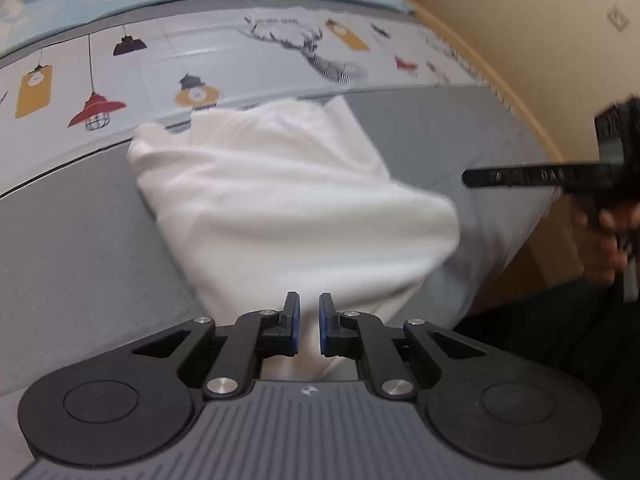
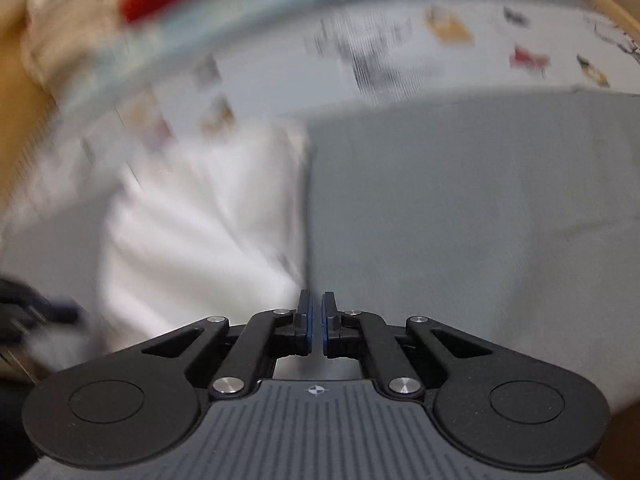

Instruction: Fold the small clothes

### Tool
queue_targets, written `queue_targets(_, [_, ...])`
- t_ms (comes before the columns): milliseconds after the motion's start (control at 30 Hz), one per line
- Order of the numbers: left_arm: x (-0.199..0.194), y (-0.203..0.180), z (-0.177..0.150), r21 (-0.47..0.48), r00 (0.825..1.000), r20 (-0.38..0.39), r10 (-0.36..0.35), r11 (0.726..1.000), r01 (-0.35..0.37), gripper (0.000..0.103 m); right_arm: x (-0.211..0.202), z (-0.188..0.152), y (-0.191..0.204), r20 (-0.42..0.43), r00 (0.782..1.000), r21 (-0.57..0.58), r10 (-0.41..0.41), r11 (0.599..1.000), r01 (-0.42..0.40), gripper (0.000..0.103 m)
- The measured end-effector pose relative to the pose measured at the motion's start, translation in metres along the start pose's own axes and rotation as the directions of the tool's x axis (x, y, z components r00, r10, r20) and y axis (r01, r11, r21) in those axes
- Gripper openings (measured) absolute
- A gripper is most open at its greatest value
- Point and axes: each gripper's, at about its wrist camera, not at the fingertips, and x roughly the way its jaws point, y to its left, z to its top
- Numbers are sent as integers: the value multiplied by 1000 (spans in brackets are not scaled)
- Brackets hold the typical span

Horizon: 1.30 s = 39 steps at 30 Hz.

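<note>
Left gripper [image 1: 309,305] pinched on white garment [image 1: 288,200]; right gripper [image 2: 316,305] nearly closed at its edge.

Left pads narrowed onto a fold of cloth, near end drawn up off grey bed cover [image 1: 80,240], far end lying flat beside printed sheet [image 1: 160,60] with lamps and a stag. Right pads almost together, hem running up towards them; too blurred to tell whether anything is really caught. Likely light, thin, limp and a little slippery: no stiffness, sags and bunches from any hold, not fragile. Best taken at two corners or along a hem, kept taut. Soft, slightly yielding bedding underneath; cream wall [image 1: 520,20] close on the right.
</note>
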Motion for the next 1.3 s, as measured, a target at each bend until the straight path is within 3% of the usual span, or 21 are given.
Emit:
queue_targets(67, [9,-1,6,-24,1000,-4,-10,1000,10,8,-4,3,2,38,997,22,74,997,-75,9])
queue_targets(133, [20,-3,9,-35,1000,-24,-1,999,1,8,4,2,4,19,995,29,102,994,-102,21])
queue_targets(167, [27,-2,8,-41,999,-40,0,999,-2,8,13,-1,5,-13,995,18,95,995,-95,22])
queue_targets(267, [60,-3,1,-20,986,-158,60,998,-64,8,42,-8,9,-142,990,-46,27,998,-33,22])
queue_targets(367, [73,-3,-2,-12,977,-208,39,999,-42,9,71,-22,9,-286,954,-109,-89,992,60,23])
queue_targets(433, [64,6,2,-67,986,-167,-16,998,4,11,67,-16,6,-235,969,-90,-74,995,54,23])
queue_targets(467, [55,12,5,-96,991,-123,-42,995,30,13,58,-8,2,-168,985,-55,-46,998,37,23])
queue_targets(533, [35,27,9,-155,997,-24,-68,986,64,29,40,4,-6,-46,999,17,10,1000,-9,23])
queue_targets(633, [20,54,12,-271,996,69,-56,960,73,31,19,19,-12,162,987,83,-2,996,-12,30])
queue_targets(667, [18,61,14,-302,996,83,-40,951,63,31,19,25,-12,195,981,85,-5,996,-11,31])
queue_targets(767, [15,80,20,-381,994,113,5,924,38,31,38,38,-4,195,981,73,4,997,-19,33])
queue_targets(900, [11,99,24,-454,990,134,41,891,24,31,69,51,11,148,989,46,-14,999,8,43])
queue_targets(1100, [7,115,25,-481,989,143,44,876,30,34,101,58,35,91,994,22,-51,999,49,45])
queue_targets(1133, [7,116,25,-482,989,143,42,875,33,35,108,59,39,78,995,3,-64,998,64,36])
queue_targets(1200, [6,118,25,-486,988,148,36,873,41,37,113,60,46,98,992,-35,-83,996,87,3])
queue_targets(1267, [6,119,27,-487,987,158,29,872,53,38,96,63,48,220,973,-13,-64,998,68,3])
queue_targets(1300, [7,119,29,-489,986,162,24,871,59,41,81,66,41,305,952,46,-10,999,-4,3])
